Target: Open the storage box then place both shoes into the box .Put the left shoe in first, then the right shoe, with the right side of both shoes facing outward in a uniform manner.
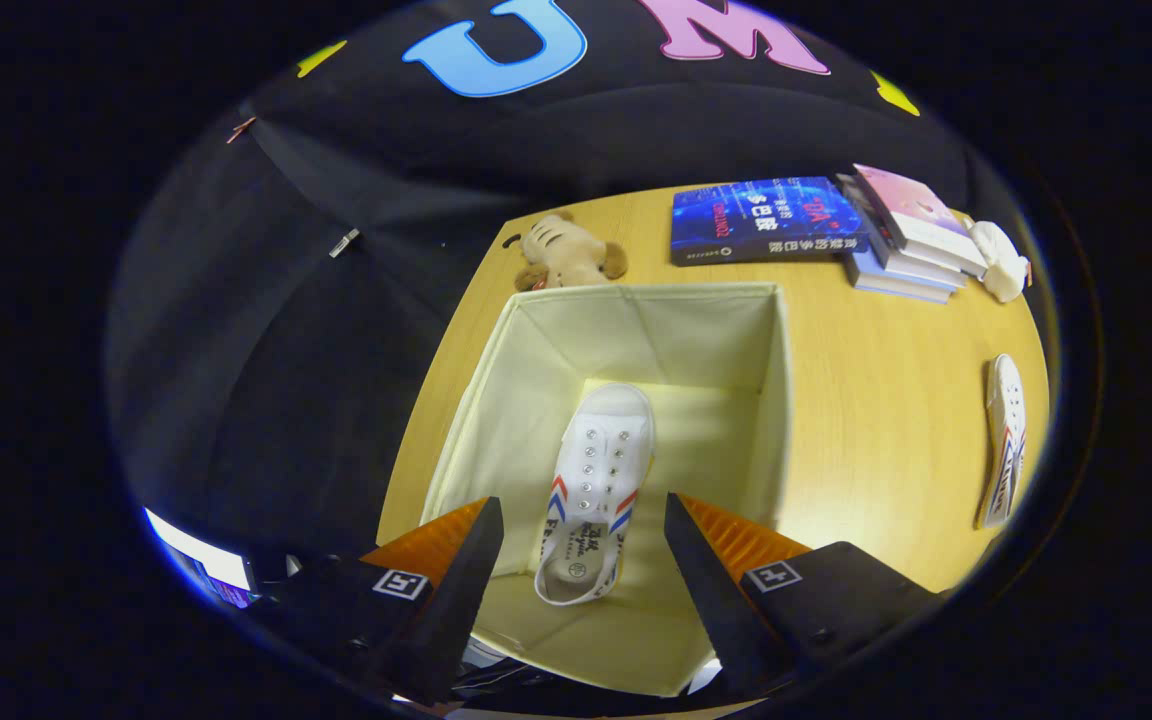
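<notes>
Gripper view: gripper [583, 545] released, empty, above shoe [596, 490] in box [496, 400].

Lighting: bright, from above; table [866, 400] evenly lit, soft glare at its right side. Shadows: box [536, 400] walls shade its floor. Focus: sharp centrally. Distortion: strong fisheye bending, blue fringing and smear at margins. Hand-held gripper [584, 545] fingers apart, dark, close, slightly soft.

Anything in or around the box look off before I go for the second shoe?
Nothing is spilled or damaged. The shoe in the storage box lies sole-down on the floor, laces up, slightly slanted rather than on its side. The second shoe rests on its side on the table, right of the box. The claw is open above the box.
</notes>
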A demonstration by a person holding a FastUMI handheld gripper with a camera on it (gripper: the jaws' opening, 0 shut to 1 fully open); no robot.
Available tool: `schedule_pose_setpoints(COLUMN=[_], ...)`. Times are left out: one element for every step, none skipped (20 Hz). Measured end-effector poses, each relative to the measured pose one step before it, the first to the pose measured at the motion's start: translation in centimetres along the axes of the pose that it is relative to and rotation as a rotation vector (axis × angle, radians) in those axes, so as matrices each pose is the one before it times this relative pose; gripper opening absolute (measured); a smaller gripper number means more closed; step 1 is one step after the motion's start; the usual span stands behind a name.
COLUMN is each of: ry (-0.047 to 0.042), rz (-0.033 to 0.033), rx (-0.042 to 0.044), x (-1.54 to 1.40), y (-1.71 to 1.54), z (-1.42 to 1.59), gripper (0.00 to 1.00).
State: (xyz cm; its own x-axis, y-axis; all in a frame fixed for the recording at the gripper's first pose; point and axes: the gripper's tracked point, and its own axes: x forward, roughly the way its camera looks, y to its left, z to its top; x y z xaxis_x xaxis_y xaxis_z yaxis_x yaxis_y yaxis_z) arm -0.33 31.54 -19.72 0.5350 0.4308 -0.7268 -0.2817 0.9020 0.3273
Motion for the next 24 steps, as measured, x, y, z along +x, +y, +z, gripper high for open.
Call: schedule_pose_setpoints(ry=[-0.02124,-0.01798,-0.01524,-0.01365,-0.00922,-0.00436,-0.00256,-0.0064,-0.00751,-0.00752,-0.00662,-0.00451,-0.00339,-0.0026,0.00107,0.00262,0.00073,-0.00147,0.00184,0.00325,-0.00103,0.00086,0.00328,0.00554], rz=[-0.00359,-0.01263,-0.01271,-0.02999,-0.0193,0.0009,0.02004,0.01913,0.00021,-0.0139,-0.01732,-0.01613,-0.01626,-0.0163,-0.01749,-0.01749,-0.01623,-0.01555,-0.01715,-0.02097,-0.01914,-0.01514,-0.01133,-0.01207], rx=[-0.00483,-0.00089,0.00198,-0.00773,-0.00397,0.01548,0.03202,0.02698,0.00943,-0.00494,-0.0096,-0.00551,-0.00142,0.0004,0.00186,0.00268,0.00276,0.00125,-0.00408,-0.00456,-0.00329,-0.00094,0.00003,0.00003], x=[-1.232,-1.247,-1.049,-0.794,-0.604,-1.042,-0.915,-0.841,-0.729,-0.532,-0.531,-0.377,-0.402,-0.295,-0.194,-0.151,-0.119,-0.065,0.004,0.055,0.133,0.162,0.122,0.292], y=[-0.838,-1.003,-1.031,-1.51,-1.417,-0.671,-0.259,-0.358,-0.911,-1.522,-1.41,-1.352,-1.468,-1.54,-1.554,-1.589,-1.51,-1.508,-1.489,-1.623,-1.493,-1.315,-1.169,-1.315], z=[0.359,0.275,0.223,0.239,0.102,-0.05,0.083,0.218,0.271,0.307,0.204,0.045,0.049,0.024,-0.07,-0.204,-0.095,-0.085,-0.14,-0.229,-0.059,-0.13,-0.201,-0.184], gripper=[0.99,0.98,0.97,0.96,0.99,0.99,0.99,0.99,0.99,0.99,0.99,0.99,0.99,0.99,0.99,0.99,0.99,0.99,0.99,0.99,0.99,0.99,0.99,0.99])
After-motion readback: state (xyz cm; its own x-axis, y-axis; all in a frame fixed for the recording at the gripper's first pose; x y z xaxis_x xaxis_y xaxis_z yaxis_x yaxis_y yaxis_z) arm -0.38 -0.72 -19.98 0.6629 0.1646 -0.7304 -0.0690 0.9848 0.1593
